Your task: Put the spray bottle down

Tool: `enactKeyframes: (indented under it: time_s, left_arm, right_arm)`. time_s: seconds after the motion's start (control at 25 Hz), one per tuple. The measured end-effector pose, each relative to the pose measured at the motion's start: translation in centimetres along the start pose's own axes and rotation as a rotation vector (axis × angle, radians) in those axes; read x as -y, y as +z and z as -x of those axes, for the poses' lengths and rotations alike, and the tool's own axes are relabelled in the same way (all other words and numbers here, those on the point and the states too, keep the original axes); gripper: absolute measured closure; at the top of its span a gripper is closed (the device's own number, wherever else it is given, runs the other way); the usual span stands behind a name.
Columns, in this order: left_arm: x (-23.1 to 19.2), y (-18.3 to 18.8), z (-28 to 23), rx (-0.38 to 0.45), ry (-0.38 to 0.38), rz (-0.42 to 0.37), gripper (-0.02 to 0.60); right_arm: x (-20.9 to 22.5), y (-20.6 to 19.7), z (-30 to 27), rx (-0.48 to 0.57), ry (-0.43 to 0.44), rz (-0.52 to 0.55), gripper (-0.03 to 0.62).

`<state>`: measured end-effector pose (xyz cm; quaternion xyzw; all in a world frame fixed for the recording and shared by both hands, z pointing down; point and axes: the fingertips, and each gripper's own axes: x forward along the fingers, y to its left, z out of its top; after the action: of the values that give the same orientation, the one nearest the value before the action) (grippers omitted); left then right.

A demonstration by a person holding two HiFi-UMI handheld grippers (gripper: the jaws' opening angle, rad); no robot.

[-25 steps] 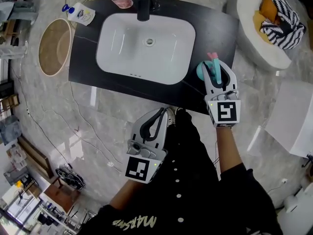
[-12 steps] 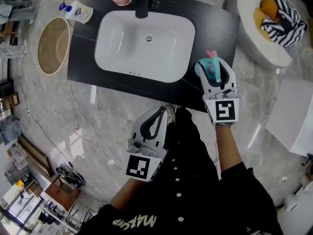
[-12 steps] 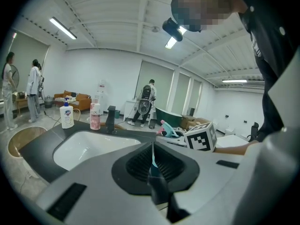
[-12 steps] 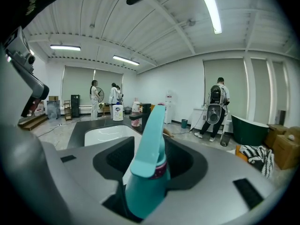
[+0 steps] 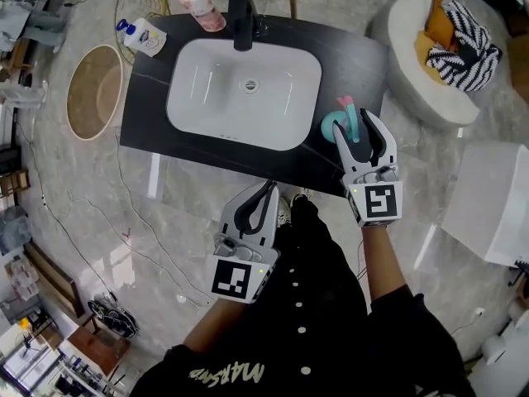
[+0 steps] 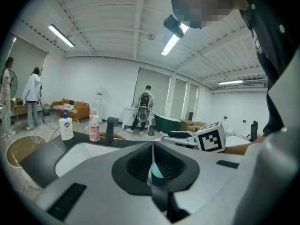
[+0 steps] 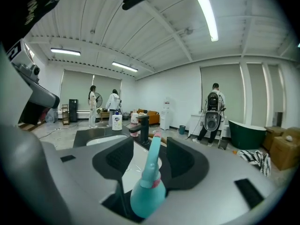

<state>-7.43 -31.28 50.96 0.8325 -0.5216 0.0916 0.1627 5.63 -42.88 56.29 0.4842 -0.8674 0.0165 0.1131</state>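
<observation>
Fingers (image 6: 101,172) on left gripper (image 5: 269,188) pressed together, nothing in them, parked short of counter (image 5: 165,143) front edge. No hazard there unless swung in.

Right gripper (image 5: 357,127): opening, about as wide as it goes. Straddles bottle (image 5: 332,123), which stands upright on counter, right of sink (image 5: 244,81), near front right corner. Looks released: neck clear on both sides in right gripper view. Cannot tell whether lower body brushes the left pad.

Risks as judged from here:
- Skewed pull-back: would drag a pad along the body and tip it. Looks light with a rounded base, so likely to slide or topple with little push.
- Lifting out before backing clear: could catch pink nozzle (image 5: 345,101) with a fingertip and flip it.
- Closing again by accident mid-retreat: would carry it along and undo the placement.
- If tipped toward the person: probably off the edge onto floor (image 5: 190,222). If tipped away: probably rolls into sink or skates across the glossy top.
- Tap (image 5: 240,11) and pump bottle (image 5: 142,33) at the back: well apart, unlikely to be hit.

Safest guess: finish opening, then back straight out along the jaw line, slow, no sideways sweep.
</observation>
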Motion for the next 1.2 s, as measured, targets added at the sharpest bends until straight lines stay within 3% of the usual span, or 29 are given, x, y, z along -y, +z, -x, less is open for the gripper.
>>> enactKeyframes:
  time_s: [0.16,0.44,0.52,0.84,1.2]
  left_arm:
    - [0.1,1.9,0.8,0.023,-0.010,-0.019,0.560]
    - [-1.0,6.0,1.6,0.111,0.006,-0.089,0.560]
    - [-1.1,7.2,1.9,0.139,0.002,-0.098,0.560]
    - [-1.3,11.5,2.2,0.233,0.002,-0.135,0.560]
    - [-2.5,14.0,2.8,0.273,0.036,-0.161,0.560]
  right_arm:
    - [0.6,2.9,2.0,0.025,-0.029,0.001,0.396]
    - [-0.9,9.1,5.2,0.095,0.008,-0.036,0.569]
    - [-1.7,10.9,5.8,0.113,0.027,-0.025,0.588]
    - [-3.0,16.2,7.8,0.167,0.050,-0.008,0.597]
    - [-2.7,19.3,9.5,0.231,0.022,0.018,0.599]
